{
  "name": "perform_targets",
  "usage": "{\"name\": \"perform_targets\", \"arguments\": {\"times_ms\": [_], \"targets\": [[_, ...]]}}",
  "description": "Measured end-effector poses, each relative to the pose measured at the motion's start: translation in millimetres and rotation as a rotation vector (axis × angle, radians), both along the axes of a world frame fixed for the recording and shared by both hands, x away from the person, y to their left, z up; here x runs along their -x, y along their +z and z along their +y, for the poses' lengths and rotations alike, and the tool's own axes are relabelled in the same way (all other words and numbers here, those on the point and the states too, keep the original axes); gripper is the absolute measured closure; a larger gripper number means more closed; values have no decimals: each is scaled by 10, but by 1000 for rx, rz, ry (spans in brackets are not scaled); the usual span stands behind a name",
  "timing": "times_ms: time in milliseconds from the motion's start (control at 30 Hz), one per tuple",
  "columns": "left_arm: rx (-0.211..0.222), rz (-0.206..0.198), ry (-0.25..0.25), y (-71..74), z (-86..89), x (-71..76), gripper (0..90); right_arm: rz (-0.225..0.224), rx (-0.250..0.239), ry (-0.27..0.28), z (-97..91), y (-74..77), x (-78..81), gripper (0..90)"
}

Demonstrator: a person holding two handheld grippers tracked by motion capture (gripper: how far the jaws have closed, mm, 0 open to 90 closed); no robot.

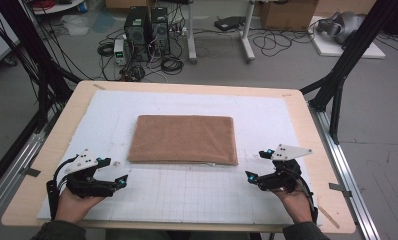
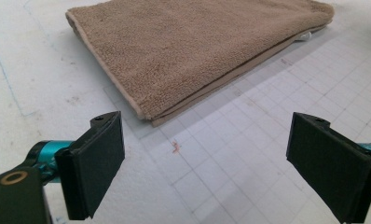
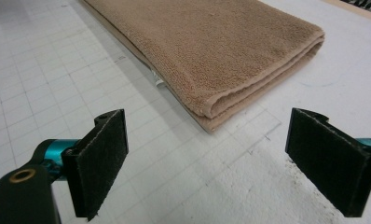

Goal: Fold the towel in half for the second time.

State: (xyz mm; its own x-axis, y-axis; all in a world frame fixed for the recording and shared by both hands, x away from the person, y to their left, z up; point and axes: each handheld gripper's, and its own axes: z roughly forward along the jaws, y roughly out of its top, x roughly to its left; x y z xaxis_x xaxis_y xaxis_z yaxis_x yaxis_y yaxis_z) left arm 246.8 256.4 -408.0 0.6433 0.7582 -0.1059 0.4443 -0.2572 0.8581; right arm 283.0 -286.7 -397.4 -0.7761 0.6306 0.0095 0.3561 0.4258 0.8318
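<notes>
I see one folded brown towel (image 1: 183, 139) lying mid-counter on the gridded white mat (image 1: 197, 192), its small white tag (image 2: 304, 36) unreadable. My left gripper (image 1: 121, 176) hovers at eight o'clock, right gripper (image 1: 253, 165) at four; both jaws spread wide, empty. Beyond, two computer towers (image 1: 147, 31).

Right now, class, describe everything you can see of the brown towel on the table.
The brown towel is terry cloth with a looped pile and a smooth hemmed border. It is folded into a flat rectangle of several layers, edges stacked neatly, with a small white tag poking out along its near edge. It lies flat near the middle of the white gridded mat, long side facing the person. Nothing touches it but the mat; both grippers sit apart from it, near its front corners.
</notes>
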Motion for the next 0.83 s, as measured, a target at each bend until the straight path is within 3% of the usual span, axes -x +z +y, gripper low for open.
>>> {"name": "perform_targets", "arguments": {"times_ms": [267,833], "targets": [[0,-1,16,-10,62,100,117,12,-13,-3,-92,-17,83,122],[7,10,28,-85,114,140,117,18,-27,-19,-174,-120,161,122]]}}
